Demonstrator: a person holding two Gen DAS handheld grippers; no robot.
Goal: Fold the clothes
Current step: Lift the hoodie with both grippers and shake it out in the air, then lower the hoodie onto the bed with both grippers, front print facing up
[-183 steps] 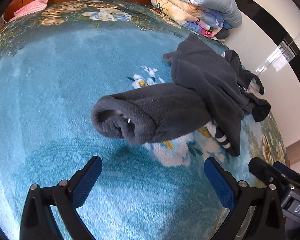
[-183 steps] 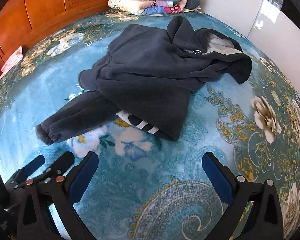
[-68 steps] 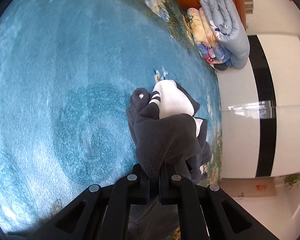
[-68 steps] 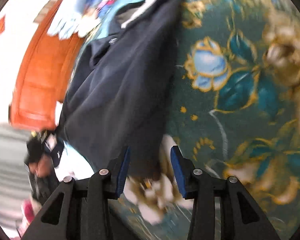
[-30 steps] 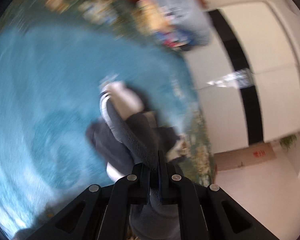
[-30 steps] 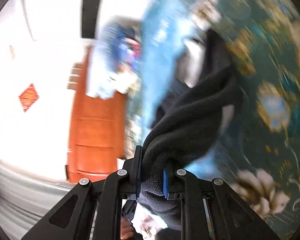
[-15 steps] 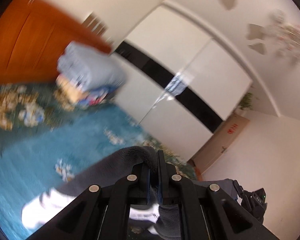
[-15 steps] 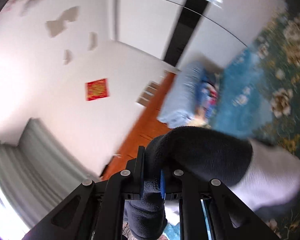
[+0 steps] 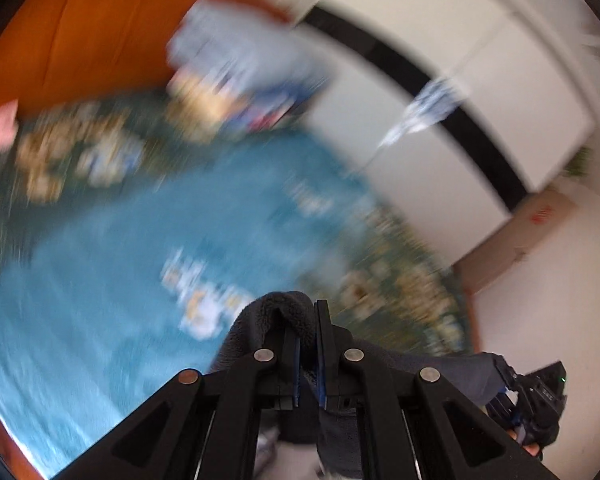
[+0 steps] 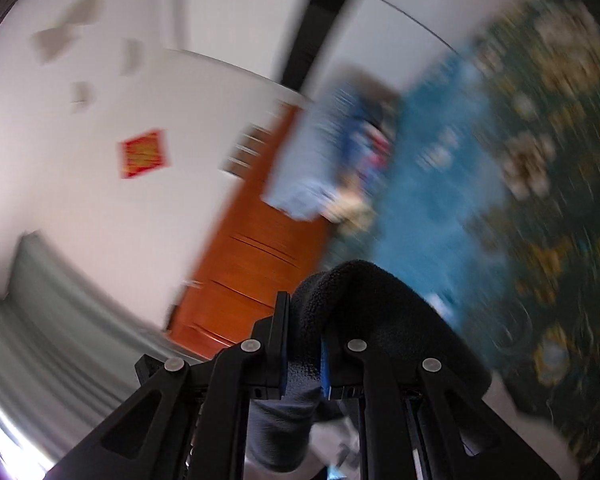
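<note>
2 tools, left tool & right tool, each clamped tight on 1 dark fleece garment.

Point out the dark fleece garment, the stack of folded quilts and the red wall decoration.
dark fleece garment (image 10: 364, 292): right wrist view, fold above the fingers.
stack of folded quilts (image 9: 240, 60): left wrist view, blurred top.
red wall decoration (image 10: 145, 153): right wrist view, centre.

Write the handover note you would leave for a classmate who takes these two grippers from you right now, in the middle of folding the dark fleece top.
Left gripper: shut on a fold of the dark fleece top.
Right gripper: shut on another part of the same top.
The top hangs between both grippers, above the blue floral bedspread; both views are motion-blurred. Folded quilts sit by the wooden headboard.
Done: top gripped at two points and lifted.
Left: probably lay it flat on the bedspread, then make every fold; none is visible yet.
</note>
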